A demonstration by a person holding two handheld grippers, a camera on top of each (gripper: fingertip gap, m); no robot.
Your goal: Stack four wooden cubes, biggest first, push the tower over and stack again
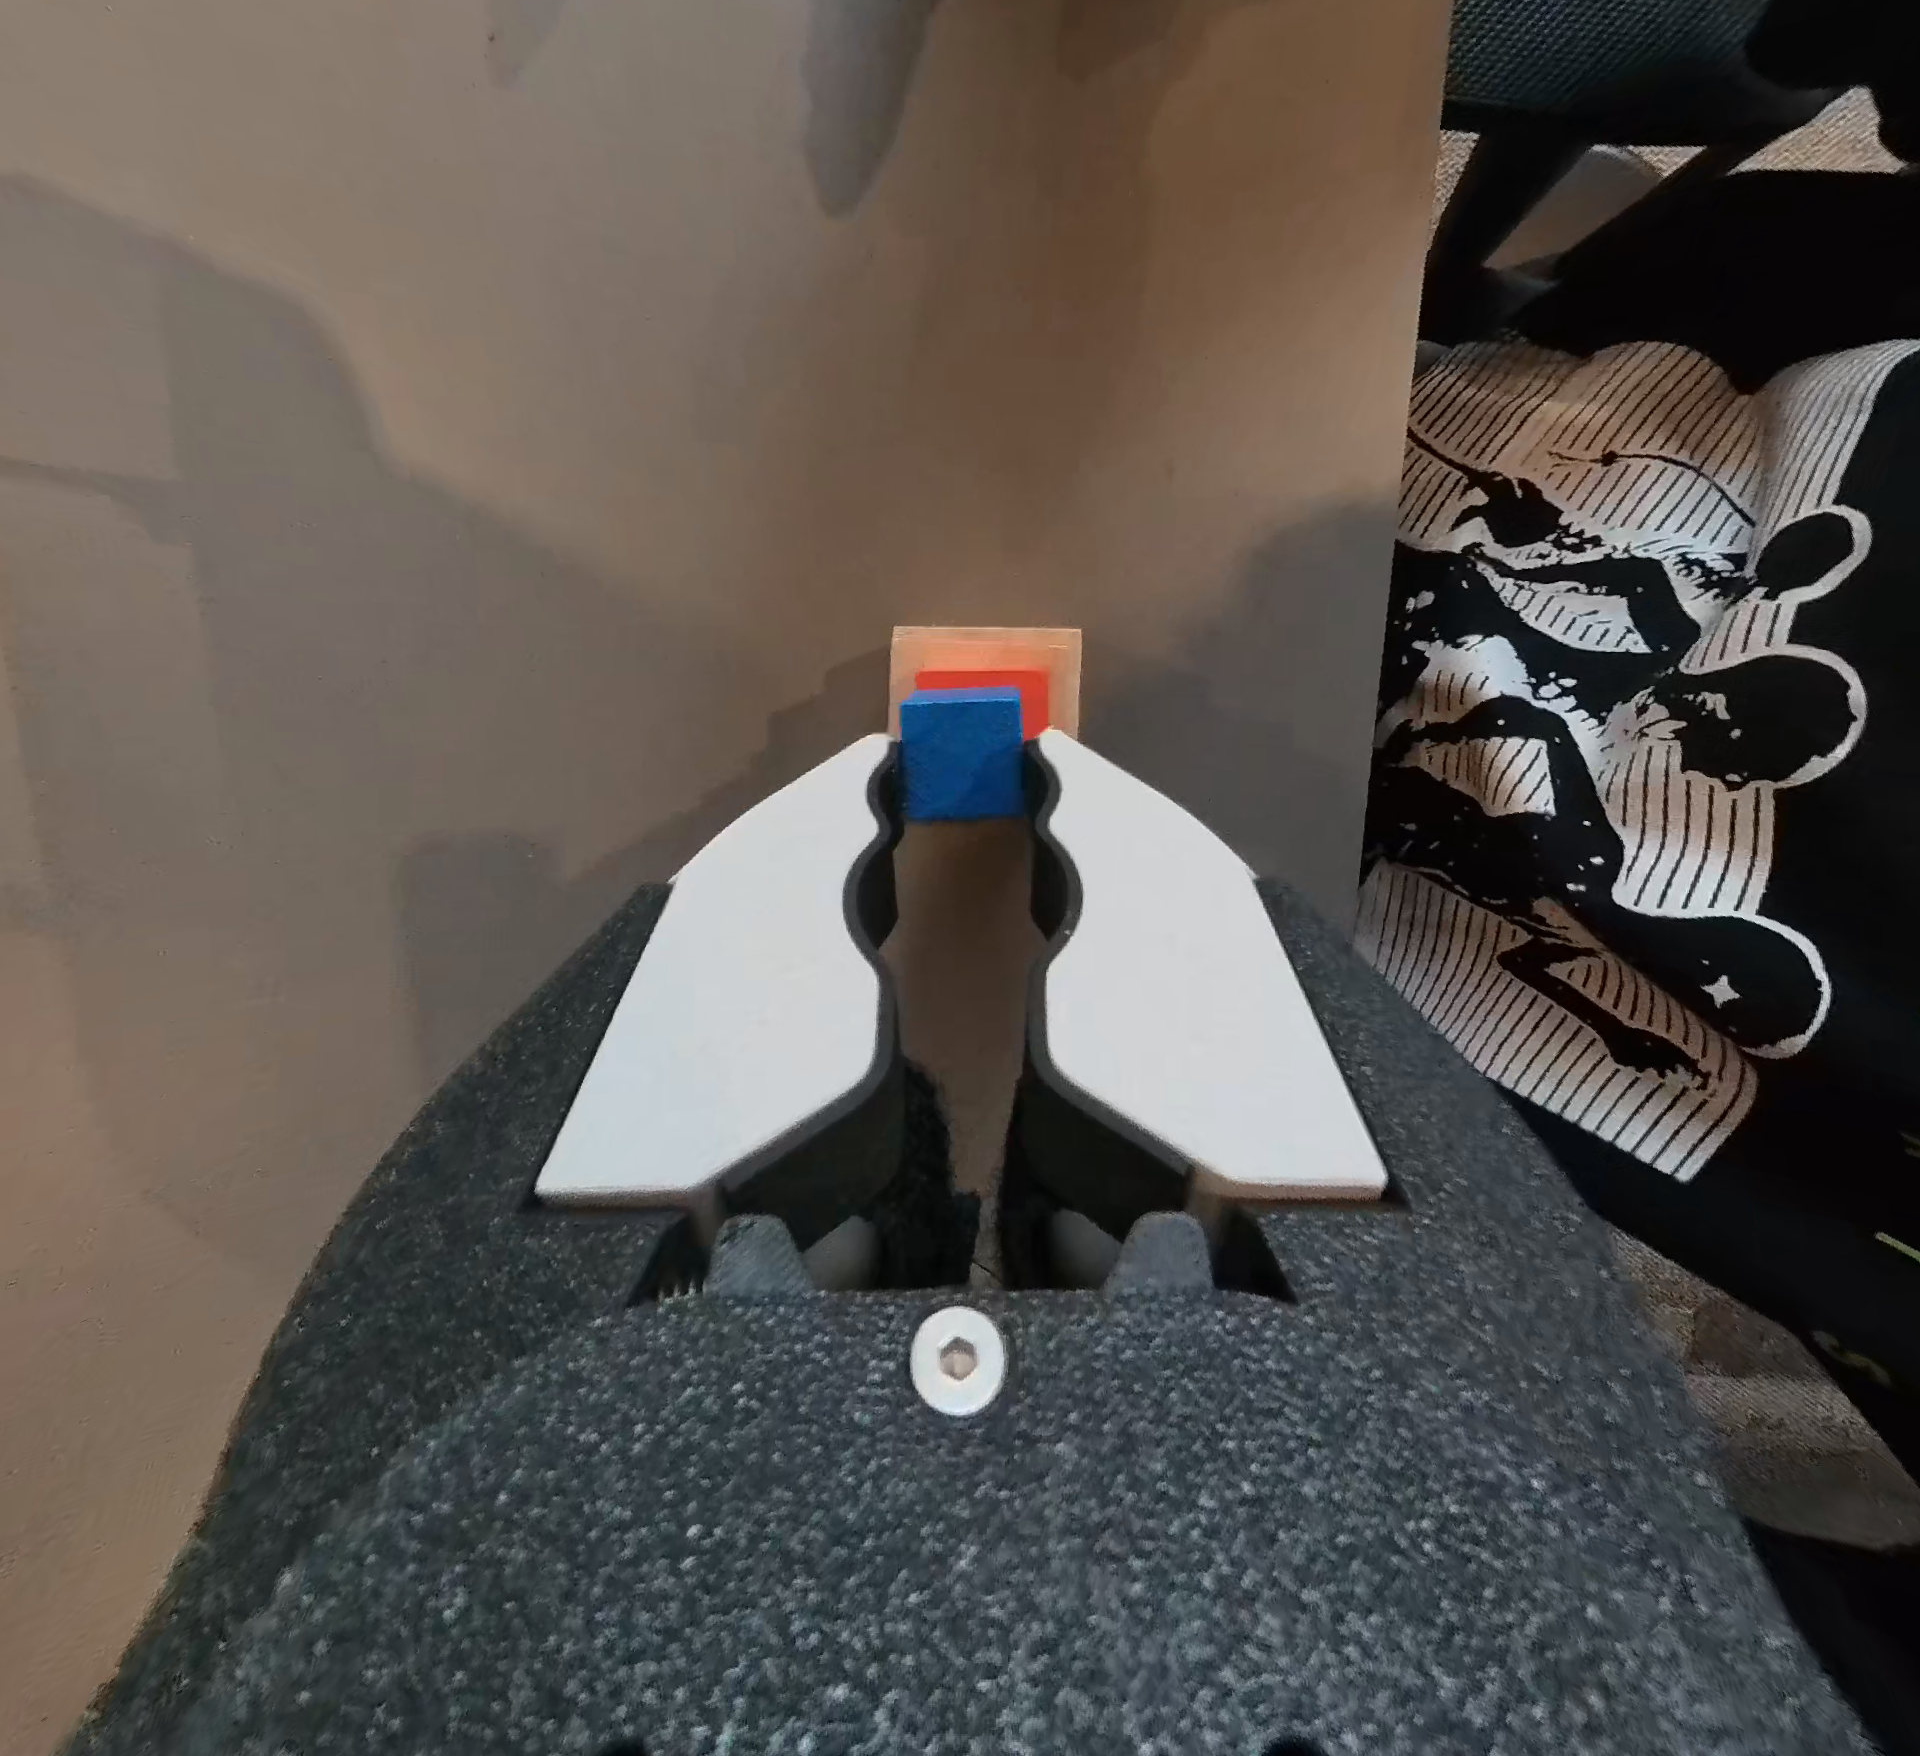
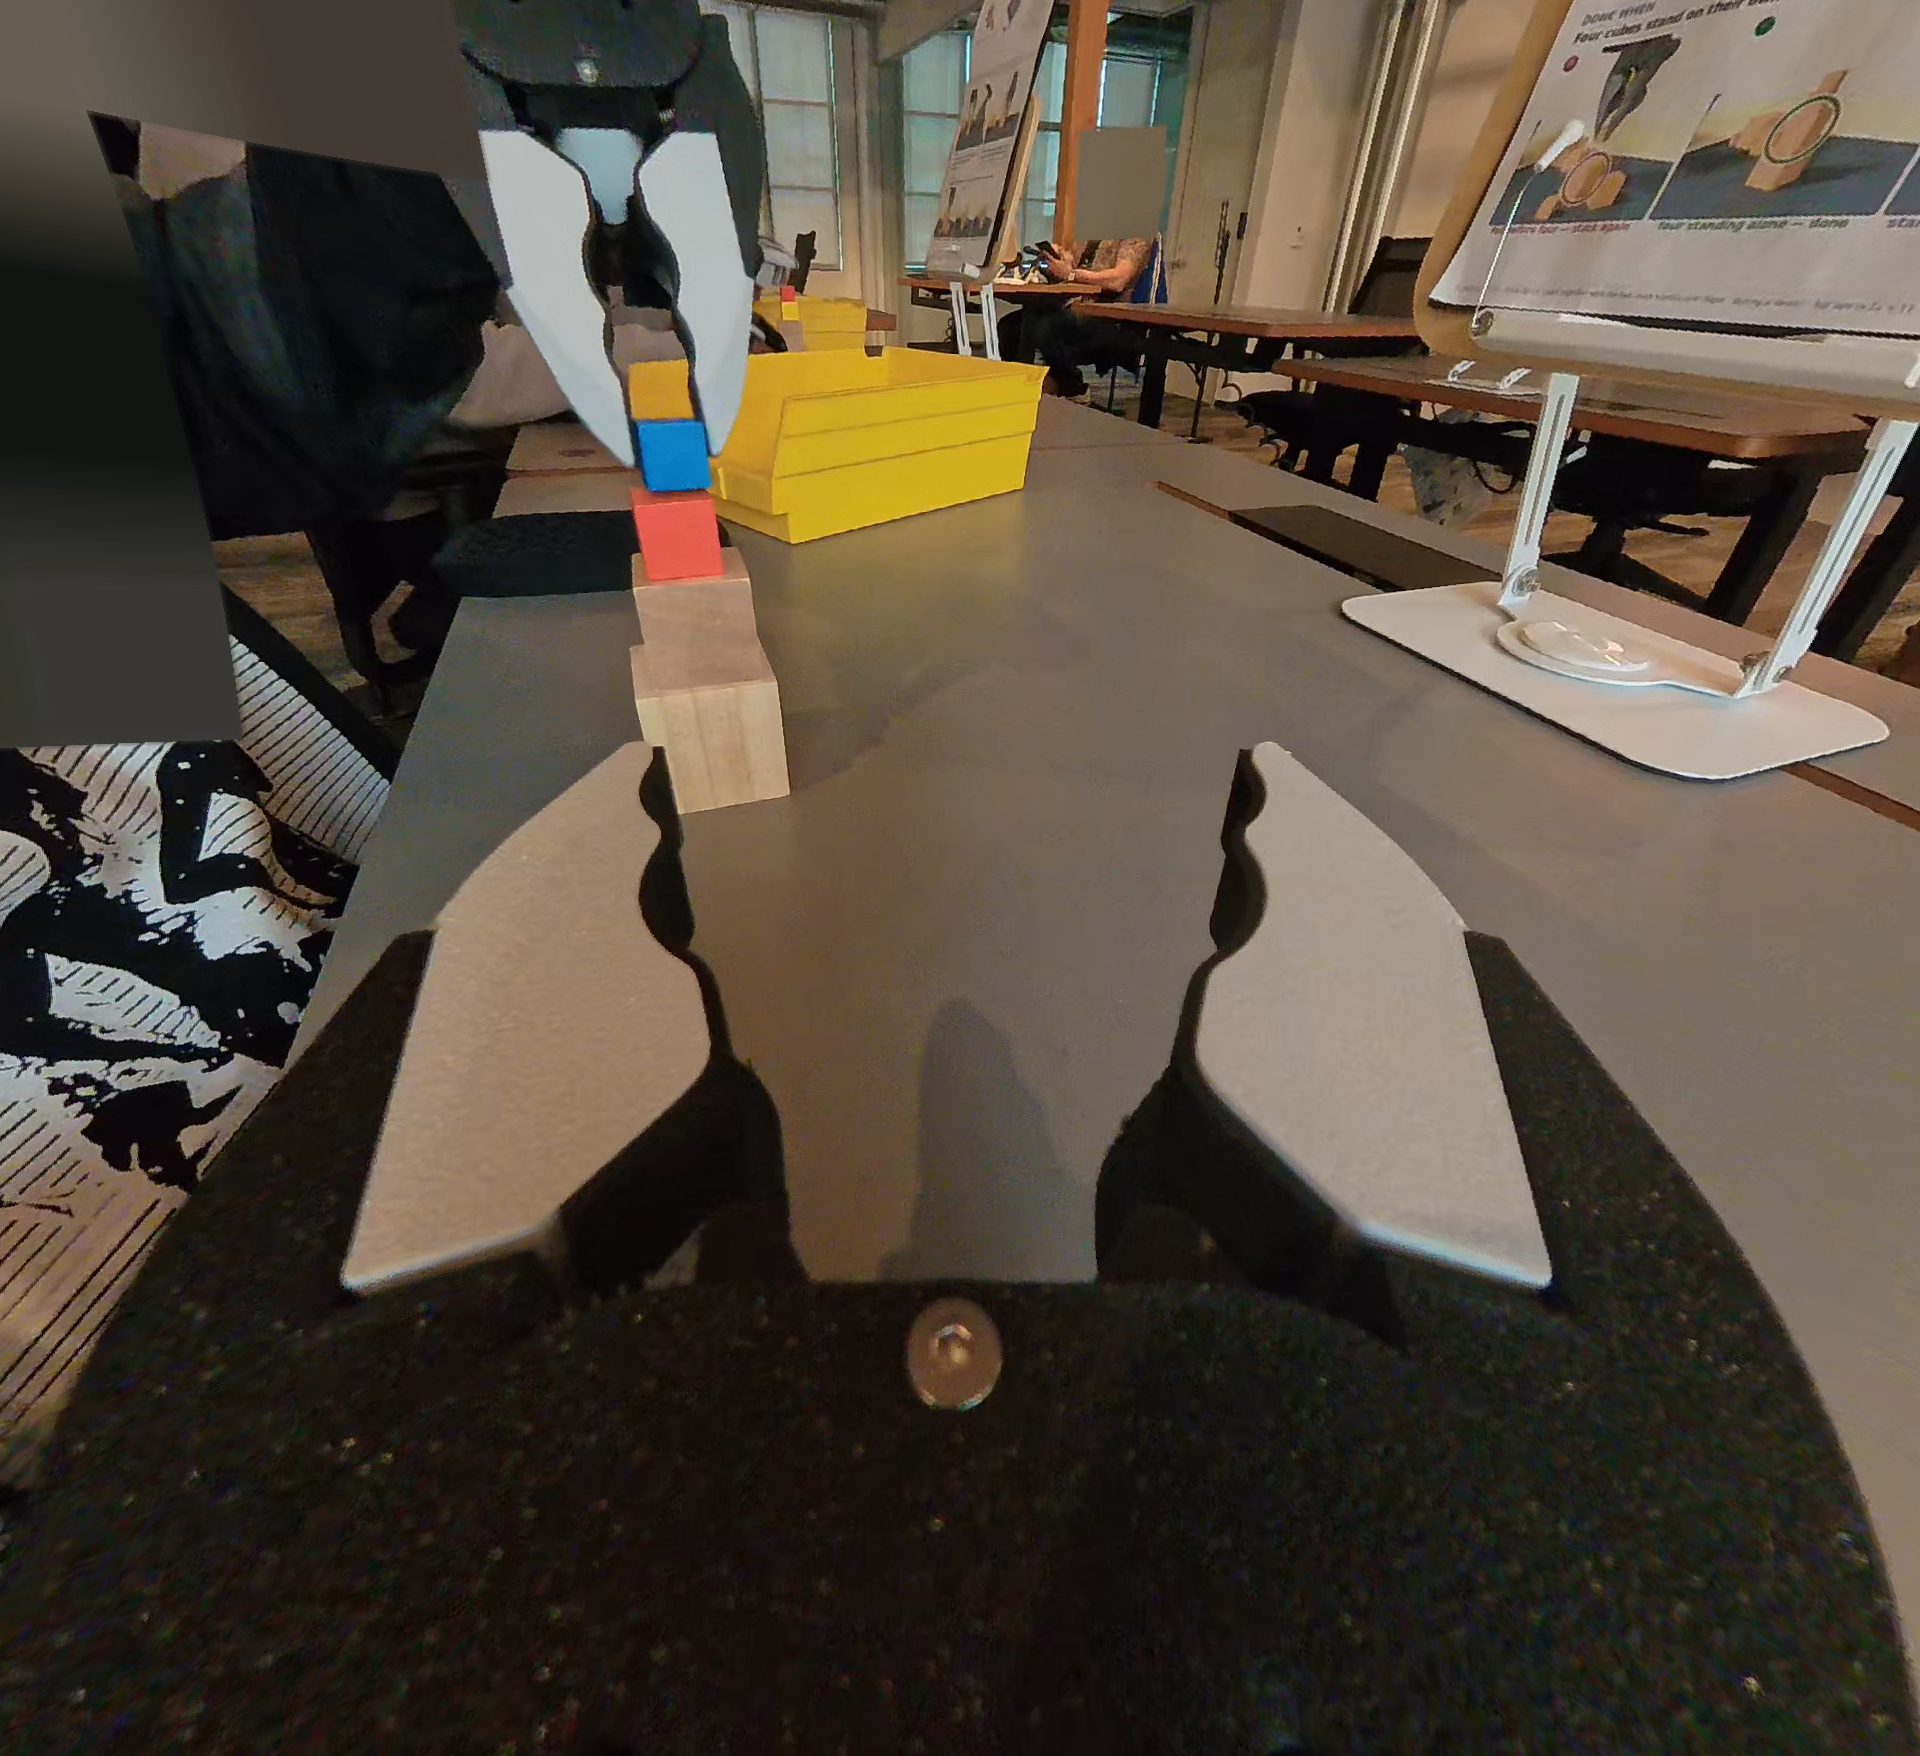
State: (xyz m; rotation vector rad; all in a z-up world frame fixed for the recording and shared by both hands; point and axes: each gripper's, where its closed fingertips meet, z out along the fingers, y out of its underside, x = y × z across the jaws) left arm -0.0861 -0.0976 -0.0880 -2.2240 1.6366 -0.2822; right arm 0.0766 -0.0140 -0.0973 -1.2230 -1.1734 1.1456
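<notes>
Jaws of my left gripper (image 2: 673, 449) are clenched on the blue cube (image 2: 673, 455), held at the top of the tower in the upper left of the right wrist frame, on or just above the red cube (image 2: 675, 535). Beneath sit two plain wooden cubes (image 2: 710, 724) on the grey surface (image 2: 1039, 667). My right gripper (image 2: 951, 771) is spread wide, holding nothing, low in the frame.

top cube (image 2: 673, 455): blue, in my left gripper (image 2: 670, 449)
second cube (image 2: 677, 536): red-orange
lower two cubes (image 2: 717, 719): pale bare wood
my fingers (image 2: 1351, 1000): white, black-edged
my gripper bodies (image 2: 935, 1550): speckled black
table (image 2: 1039, 771): plain grey
bins (image 2: 883, 439): yellow
my shirt (image 1: 1579, 730): black, white striped print
stand (image 2: 1621, 667): white
</notes>
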